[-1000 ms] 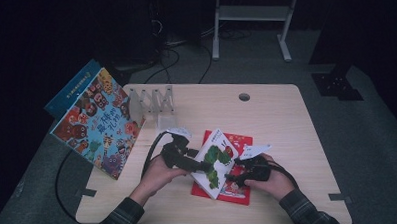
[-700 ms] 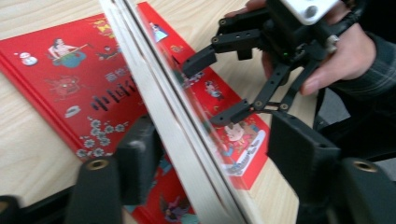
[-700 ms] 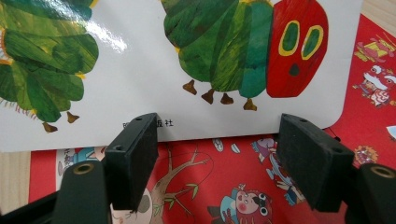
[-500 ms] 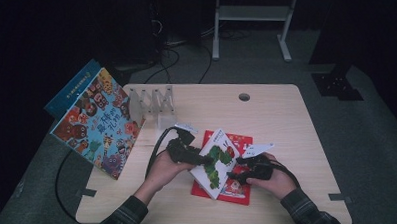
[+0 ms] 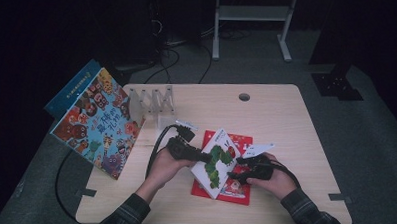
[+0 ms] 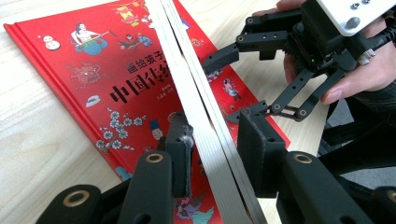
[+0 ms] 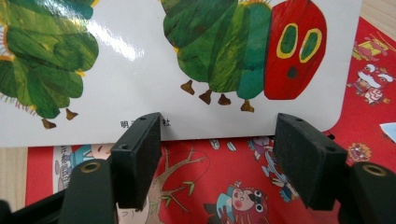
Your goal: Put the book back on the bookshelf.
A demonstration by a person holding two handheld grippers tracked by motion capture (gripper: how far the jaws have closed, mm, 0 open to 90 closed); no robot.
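Observation:
A white caterpillar picture book (image 5: 217, 160) stands tilted over a red picture book (image 5: 239, 141) that lies flat on the table. My left gripper (image 5: 204, 156) holds the white book's left edge. In the left gripper view the page edges (image 6: 205, 126) run between the two pads of the left gripper (image 6: 217, 154); the jaws have just been closing and now sit against both covers. My right gripper (image 5: 239, 167) is at the book's right side. In the right gripper view the right gripper (image 7: 217, 149) stands open, its jaws wide apart below the caterpillar cover (image 7: 224, 56), above the red book (image 7: 210, 186).
A large colourful book (image 5: 98, 121) leans off the table's (image 5: 286, 120) left edge. A clear slotted rack (image 5: 154, 100) stands at the back left, and a cable hole (image 5: 244, 97) lies behind. A white card (image 5: 258, 147) sits by the red book.
The left gripper's jaws have drawn in on the white book's edge. The book stays tilted and the right hand has not moved.

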